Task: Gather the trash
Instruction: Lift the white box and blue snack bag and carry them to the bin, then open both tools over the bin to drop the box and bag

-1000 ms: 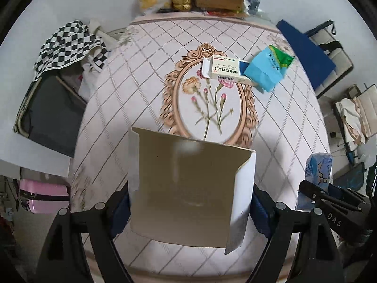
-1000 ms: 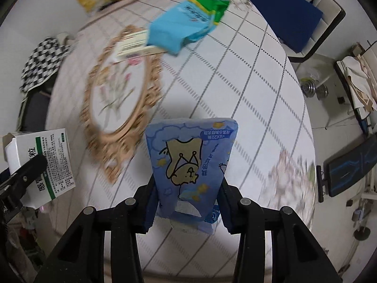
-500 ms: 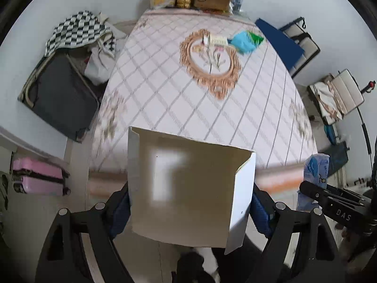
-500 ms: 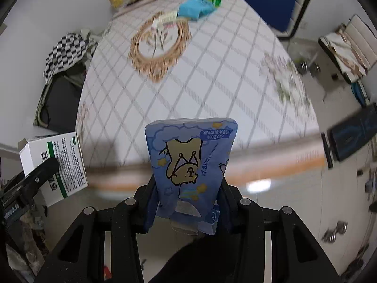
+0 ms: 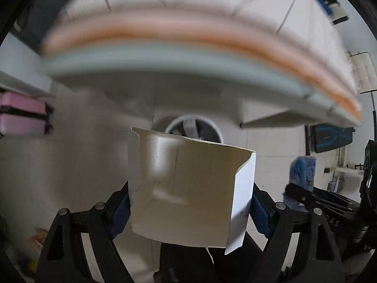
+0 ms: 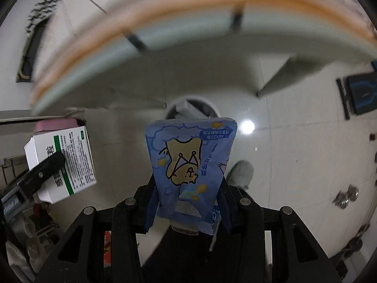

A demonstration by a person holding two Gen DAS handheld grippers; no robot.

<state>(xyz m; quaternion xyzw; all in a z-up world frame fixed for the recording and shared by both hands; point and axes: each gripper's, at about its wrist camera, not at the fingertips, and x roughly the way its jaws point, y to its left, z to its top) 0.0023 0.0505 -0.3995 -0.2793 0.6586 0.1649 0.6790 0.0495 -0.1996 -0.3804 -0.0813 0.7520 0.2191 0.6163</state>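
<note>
Here the left gripper (image 5: 190,212) is clamped on an opened white carton (image 5: 188,188), its blue pads (image 5: 259,214) pressing the carton's two sides. The carton's open end faces away from the camera, with one flap hanging at its right edge. In the right wrist view the same carton (image 6: 61,162) shows at the left, with green stripes and printed text on its face and a black finger (image 6: 42,174) across it.

The right gripper (image 6: 188,202) is closed on a blue tissue pack (image 6: 190,162) printed with a cartoon bear, which stands up between the fingers. In the left wrist view the pack (image 5: 302,172) appears at the right, well apart from the carton.

Both grippers point down at a pale tiled floor (image 6: 294,165). On the floor just beyond the held things sits a round white bin (image 5: 195,127); in the right wrist view the bin (image 6: 195,107) lies right behind the top of the pack and something pale lies inside it, too blurred to name.

Farther off, the table edge (image 5: 188,37) smears across the top of both views as orange and pale bands. A pink suitcase (image 5: 21,115) stands at the far left, and a grey slipper (image 6: 240,174) shows to the right of the pack.
</note>
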